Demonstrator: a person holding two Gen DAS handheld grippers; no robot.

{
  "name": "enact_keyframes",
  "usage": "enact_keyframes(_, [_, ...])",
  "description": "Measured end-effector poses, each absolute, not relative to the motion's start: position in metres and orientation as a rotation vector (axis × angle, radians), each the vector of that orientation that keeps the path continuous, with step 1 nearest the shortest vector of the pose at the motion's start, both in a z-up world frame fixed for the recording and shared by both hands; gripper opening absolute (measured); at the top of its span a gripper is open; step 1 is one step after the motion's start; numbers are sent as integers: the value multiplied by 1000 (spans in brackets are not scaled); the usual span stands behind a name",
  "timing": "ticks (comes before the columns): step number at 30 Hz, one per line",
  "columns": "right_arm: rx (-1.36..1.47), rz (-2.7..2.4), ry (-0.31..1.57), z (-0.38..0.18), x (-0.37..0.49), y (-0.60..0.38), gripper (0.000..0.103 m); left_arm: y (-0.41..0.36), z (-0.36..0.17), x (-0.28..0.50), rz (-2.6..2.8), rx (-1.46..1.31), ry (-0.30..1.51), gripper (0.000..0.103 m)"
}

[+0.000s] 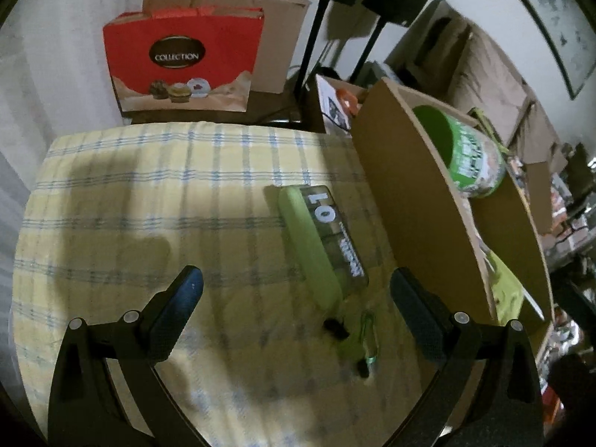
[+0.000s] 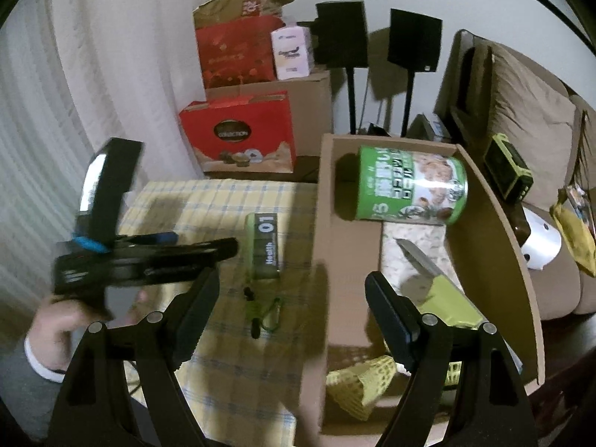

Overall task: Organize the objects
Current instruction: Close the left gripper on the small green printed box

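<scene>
A green and grey case marked "01" [image 1: 323,236] lies on the checked yellow cloth [image 1: 149,205], with a green strap and carabiner [image 1: 367,339] at its near end. My left gripper [image 1: 294,290] is open just short of the case. It also shows in the right wrist view [image 2: 197,251], left of the case [image 2: 265,246]. My right gripper [image 2: 292,294] is open and empty above the near wall of the cardboard box [image 2: 318,260]. The box holds a green can [image 2: 411,190], a green-handled knife [image 2: 436,283] and a yellow item [image 2: 361,383].
A red "Collection" bag [image 1: 182,63] and brown boxes stand behind the table. Two black speaker stands [image 2: 376,56] are at the back. A sofa [image 2: 529,130] with a green device and clutter is to the right. The cardboard box also shows in the left wrist view [image 1: 406,186].
</scene>
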State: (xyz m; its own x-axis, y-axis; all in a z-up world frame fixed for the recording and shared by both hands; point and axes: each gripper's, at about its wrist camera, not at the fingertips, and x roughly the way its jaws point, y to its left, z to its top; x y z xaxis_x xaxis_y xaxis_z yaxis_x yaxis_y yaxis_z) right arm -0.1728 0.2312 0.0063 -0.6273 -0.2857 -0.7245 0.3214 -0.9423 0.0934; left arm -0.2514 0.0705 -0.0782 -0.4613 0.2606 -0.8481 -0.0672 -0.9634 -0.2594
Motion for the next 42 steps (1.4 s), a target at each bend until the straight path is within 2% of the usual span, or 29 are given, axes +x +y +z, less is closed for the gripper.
enact_keyframes(8, [1138,-2594,-15,6,-175,257,82,93,-95,-277,2569,-1560,-233,100])
enact_keyframes(11, [1146,-2599,-34,5,-177,263,82,95,-102,-281,2585,-1586,-245,95])
enact_keyframes(19, [1170,-2608,-64,-2,-179,277,82,106,-116,-293,2579,-1609,-271,92])
enact_keyframes(23, [1179,-2611,-78,-5,-179,281,82,114,-123,-298,2594,-1634,-212,79])
enact_keyframes(28, [1178,-2610,-78,-5,-178,281,82,119,-123,-300,2646,-1620,-125,70])
enact_keyframes(31, [1172,-2606,-83,-4,-178,280,82,117,-122,-301,2640,-1599,-123,53])
enact_keyframes(32, [1171,-2603,-83,-4,-178,277,82,117,-121,-301,2639,-1604,-122,51])
enact_keyframes(36, [1165,-2592,-65,-2,-175,267,82,108,-118,-297,2614,-1604,-137,44])
enact_keyframes(42, [1163,-2575,-60,2,-174,254,81,81,-104,-275,2620,-1557,-174,41])
